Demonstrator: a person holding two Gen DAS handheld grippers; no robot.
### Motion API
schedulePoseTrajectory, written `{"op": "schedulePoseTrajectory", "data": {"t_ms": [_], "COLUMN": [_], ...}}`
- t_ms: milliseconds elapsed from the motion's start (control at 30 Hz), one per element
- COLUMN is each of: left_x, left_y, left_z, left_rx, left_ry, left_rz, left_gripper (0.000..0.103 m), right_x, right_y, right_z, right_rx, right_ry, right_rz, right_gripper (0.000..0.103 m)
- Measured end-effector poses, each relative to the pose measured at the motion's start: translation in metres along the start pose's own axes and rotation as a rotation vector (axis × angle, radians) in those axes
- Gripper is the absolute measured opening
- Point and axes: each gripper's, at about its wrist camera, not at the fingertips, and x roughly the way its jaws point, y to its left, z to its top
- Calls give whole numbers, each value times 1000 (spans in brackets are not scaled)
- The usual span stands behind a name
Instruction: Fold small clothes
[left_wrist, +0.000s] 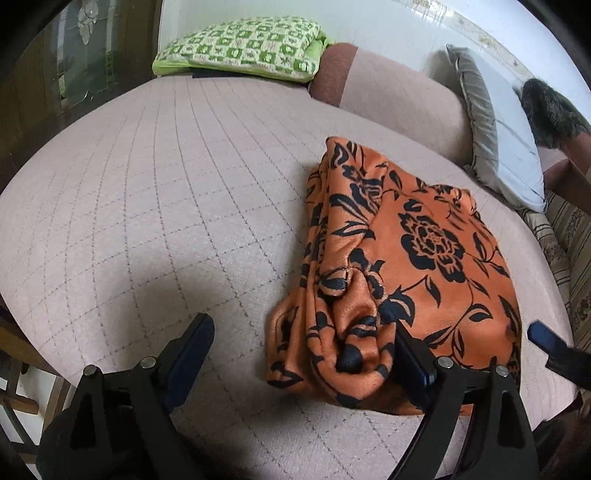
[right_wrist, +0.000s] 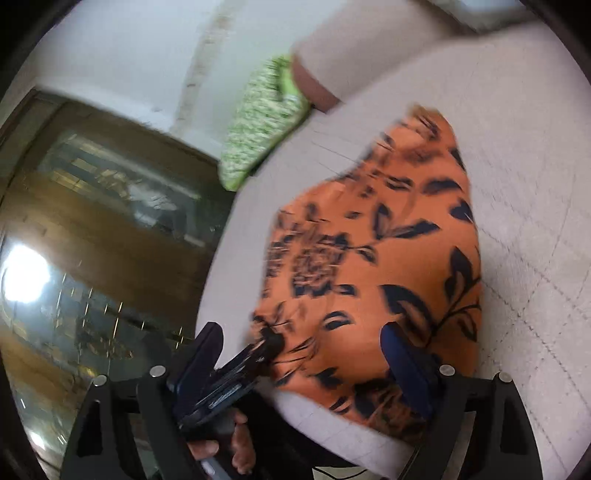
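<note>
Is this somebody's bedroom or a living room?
Probably a room at home, maybe a living room or bedroom; I can't tell which. An orange flowered cloth lies on a quilted pink cushion, like a sofa or daybed. There's a green checked pillow and a wooden cabinet with glass.

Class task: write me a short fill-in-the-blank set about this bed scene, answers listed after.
1. The orange cloth carries a black ____ print.
2. It lies on a quilted ____ bedcover.
3. The pillow at the far end is white and ____.
4. The left tongs stand ____.

Answers: floral; pink; green; open
</note>
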Motion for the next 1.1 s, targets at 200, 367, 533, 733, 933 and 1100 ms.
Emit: {"op": "schedulePoseTrajectory", "data": {"t_ms": [200,367,533,733,933,1100], "left_x": [-6,-24,-42,-49,-42,-46], "left_y": [2,9,9,-4,-3,-1], "left_z": [-5,-13,-18,-22,-24,-26], "left_rx": [-29,-58,-66,6,-2,1], "left_ry": [12,-16,-64,-89,-68,-80], "left_rz": [12,-8,-39,-45,-44,-42], "left_gripper": [91,91,91,91,91,91], "right_x": [3,-49,-87,-112,-100,-86], "right_y": [-24,-1,-35,-43,-25,-15], "right_z": [-24,-39,-60,-54,-53,-56], "right_rx": [70,-78,-39,22,29,-29], "right_ry": [29,-155,-295,-359,-320,-325], "right_rz": [-60,-76,-259,-310,-290,-320], "right_gripper": [89,89,89,89,89,89]}}
